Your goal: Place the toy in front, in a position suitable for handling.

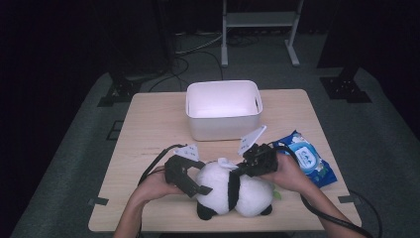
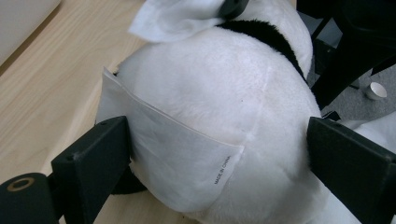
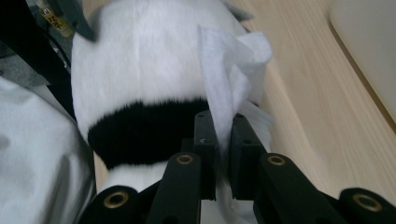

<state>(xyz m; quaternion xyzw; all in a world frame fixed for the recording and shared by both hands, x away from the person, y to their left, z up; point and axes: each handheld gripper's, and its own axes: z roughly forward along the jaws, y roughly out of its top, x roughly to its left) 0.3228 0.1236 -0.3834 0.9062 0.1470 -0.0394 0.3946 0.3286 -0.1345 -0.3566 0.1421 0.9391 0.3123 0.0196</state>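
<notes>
The plush panda lies at the table's near edge. My left gripper has its jaws spread wide around its rump, gripping nothing, so a hard rub could roll it off. My right gripper has its jaws clenched on a white wipe; thin, it may slip out. The sewn tag reads "MADE IN CHINA", I think.

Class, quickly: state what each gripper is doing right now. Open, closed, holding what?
Left gripper: open, jaws on either side of the panda plush toy.
Right gripper: shut on a white wipe against the panda.
</notes>
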